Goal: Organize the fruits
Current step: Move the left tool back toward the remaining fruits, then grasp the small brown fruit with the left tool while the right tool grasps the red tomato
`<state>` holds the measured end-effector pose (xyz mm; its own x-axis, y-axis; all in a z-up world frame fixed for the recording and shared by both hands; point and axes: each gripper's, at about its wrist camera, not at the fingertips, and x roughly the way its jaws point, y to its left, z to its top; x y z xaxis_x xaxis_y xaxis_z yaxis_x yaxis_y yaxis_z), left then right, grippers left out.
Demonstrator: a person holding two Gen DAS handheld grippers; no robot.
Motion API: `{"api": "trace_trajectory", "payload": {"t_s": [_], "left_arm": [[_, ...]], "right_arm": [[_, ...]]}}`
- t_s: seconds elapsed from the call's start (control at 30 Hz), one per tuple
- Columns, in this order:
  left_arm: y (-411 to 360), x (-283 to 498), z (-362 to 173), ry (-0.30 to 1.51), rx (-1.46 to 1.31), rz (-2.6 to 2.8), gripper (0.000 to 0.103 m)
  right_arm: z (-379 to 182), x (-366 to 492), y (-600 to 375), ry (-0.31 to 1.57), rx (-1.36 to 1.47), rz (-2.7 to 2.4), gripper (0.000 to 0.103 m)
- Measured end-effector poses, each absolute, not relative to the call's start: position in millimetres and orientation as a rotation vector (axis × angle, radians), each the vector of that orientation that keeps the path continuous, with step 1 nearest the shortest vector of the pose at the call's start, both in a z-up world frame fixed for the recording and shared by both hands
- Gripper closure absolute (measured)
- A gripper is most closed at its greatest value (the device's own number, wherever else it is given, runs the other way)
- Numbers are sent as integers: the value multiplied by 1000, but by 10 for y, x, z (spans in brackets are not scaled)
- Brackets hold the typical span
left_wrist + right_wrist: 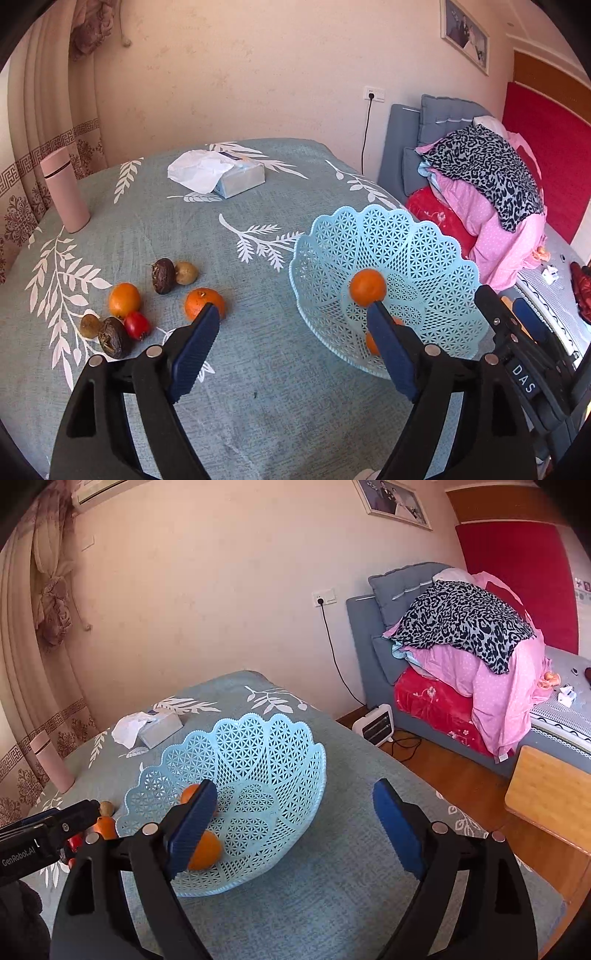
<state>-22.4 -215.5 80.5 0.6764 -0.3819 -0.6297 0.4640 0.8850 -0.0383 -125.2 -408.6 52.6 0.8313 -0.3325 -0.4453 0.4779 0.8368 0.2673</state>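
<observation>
A light blue lattice basket (424, 251) stands on the table and holds two oranges (367, 287); it also shows in the right wrist view (266, 746) with an orange (206, 849) inside. Left of it on the cloth lie loose fruits: two oranges (204, 302) (124, 299), two dark wrinkled passion fruits (163, 275), two small brown-green fruits (185, 272) and a small red fruit (137, 325). My left gripper (293, 325) is open and empty, between the loose fruits and the basket. My right gripper (295, 805) is open and empty, just in front of the basket.
A tissue box (236, 177) with crumpled tissue sits at the back of the table. A pink tumbler (66, 192) stands at the left. The table (258, 369) has a grey-green leaf cloth. A bed with piled bedding (472, 657), a small heater (375, 723) and a wooden stool (550, 797) are to the right.
</observation>
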Motion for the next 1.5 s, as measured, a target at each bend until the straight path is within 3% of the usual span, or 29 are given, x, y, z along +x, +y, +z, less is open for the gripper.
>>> {"api": "trace_trajectory", "payload": {"t_s": [0.2,0.8,1.0,1.3,1.5], "left_arm": [[-1881,-183,829,648,114,-398,13],[-679,59,691,655,16,-149,13],[-349,154,588,684,-16,-94,13],[-228,377,438,733,24,-53,13],[-248,620,327,787,72,-87,25]], "right_arm": [[532,-1259,-4078,394,375,-445,15],[605,-1315,-3882,428,323,-450,13],[712,-1312,-3585,432,302,-360,8],[753,-1174,-2992,489,228,-187,8],[703,-1054,-2684,536,193,-111,8]]}}
